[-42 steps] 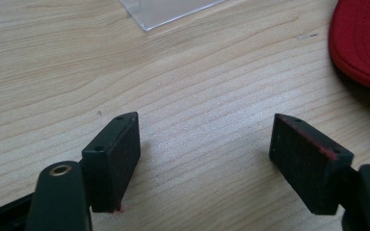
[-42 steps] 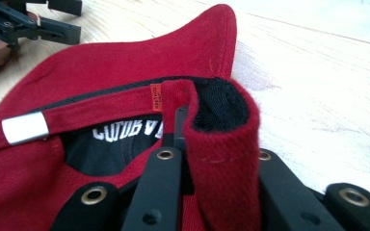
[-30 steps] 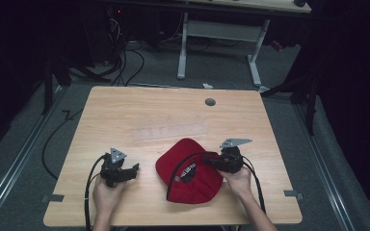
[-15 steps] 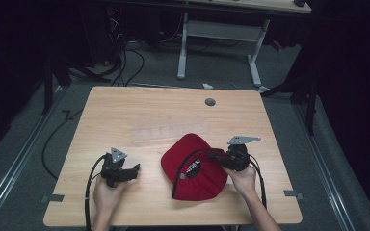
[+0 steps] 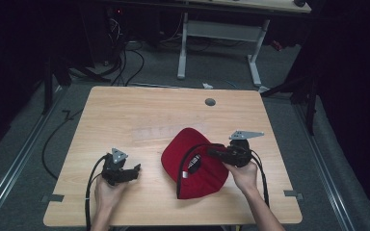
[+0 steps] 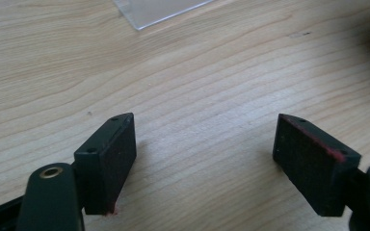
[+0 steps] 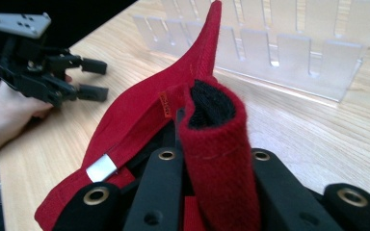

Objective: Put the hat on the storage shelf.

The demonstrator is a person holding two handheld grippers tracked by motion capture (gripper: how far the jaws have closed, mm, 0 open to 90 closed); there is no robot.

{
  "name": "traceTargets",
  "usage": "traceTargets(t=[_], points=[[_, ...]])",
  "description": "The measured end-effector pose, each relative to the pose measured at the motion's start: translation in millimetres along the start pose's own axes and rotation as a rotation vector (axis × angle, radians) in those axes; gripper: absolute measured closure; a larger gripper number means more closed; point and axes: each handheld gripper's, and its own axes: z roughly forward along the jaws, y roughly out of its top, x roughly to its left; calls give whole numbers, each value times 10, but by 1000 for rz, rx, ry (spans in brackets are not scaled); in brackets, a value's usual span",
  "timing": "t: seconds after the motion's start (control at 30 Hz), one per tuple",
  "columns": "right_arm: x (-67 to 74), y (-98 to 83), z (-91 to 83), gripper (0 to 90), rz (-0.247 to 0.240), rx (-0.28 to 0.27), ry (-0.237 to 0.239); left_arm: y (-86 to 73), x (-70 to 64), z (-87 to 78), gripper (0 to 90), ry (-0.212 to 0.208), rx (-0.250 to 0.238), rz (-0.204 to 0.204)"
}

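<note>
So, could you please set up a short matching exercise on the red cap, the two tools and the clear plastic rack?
Things:
1. red cap
2. left tool
3. right tool
4. clear plastic rack

States:
A. jaws apart over bare wood
B. shut on a strap
C. see-through, slotted, standing on the table
D. partly raised off the table

Pairs: 1-D, 2-A, 3-B, 4-C
</note>
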Motion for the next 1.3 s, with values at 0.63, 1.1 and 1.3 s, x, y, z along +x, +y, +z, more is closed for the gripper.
traceTargets(t=[0.63,1.1,1.3], points=[[6,122,44,836,53,-19,27,-22,-536,-284,207,-206,-16,166],[59,222,76,836,67,-30,43,-58,-851,-221,185,-269,5,228],[87,245,124,835,69,-16,41,-37,-871,-216,183,-270,-19,225]])
